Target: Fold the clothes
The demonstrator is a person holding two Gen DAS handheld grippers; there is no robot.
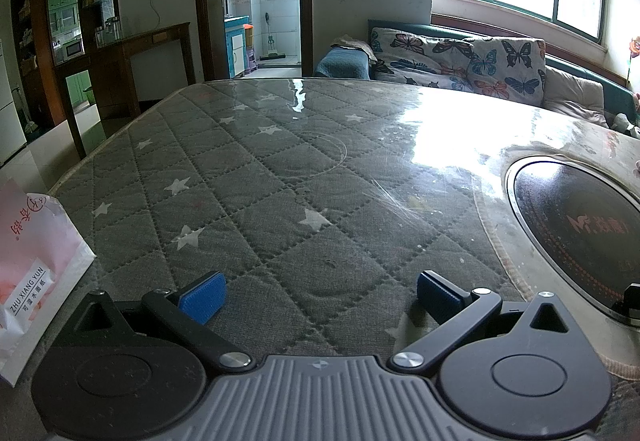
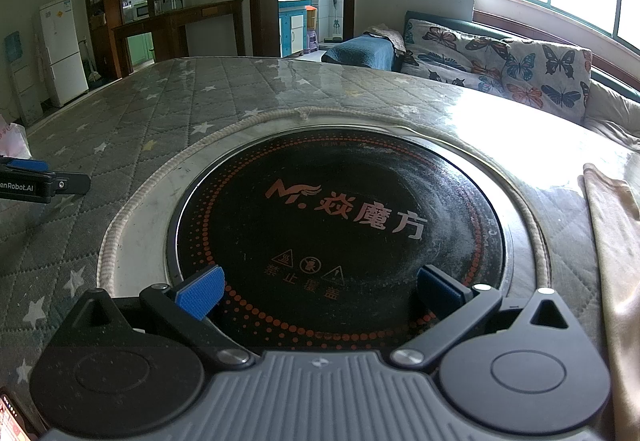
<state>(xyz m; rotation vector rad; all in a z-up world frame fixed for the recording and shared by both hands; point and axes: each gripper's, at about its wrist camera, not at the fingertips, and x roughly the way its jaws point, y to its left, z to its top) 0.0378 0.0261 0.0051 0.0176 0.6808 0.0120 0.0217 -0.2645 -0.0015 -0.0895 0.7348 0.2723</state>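
Blue-padded fingers (image 1: 202,297) of the left gripper (image 1: 316,295) stand wide and empty over the quilted table cover (image 1: 256,177). Just as wide and empty, the right gripper (image 2: 318,291) hangs over the induction hob (image 2: 340,217). A beige garment (image 2: 612,241) lies at the right edge; the right gripper should probably pinch one layer at its near hem. Only a tissue pack (image 1: 32,257) is visible as a container, its contents unseen.
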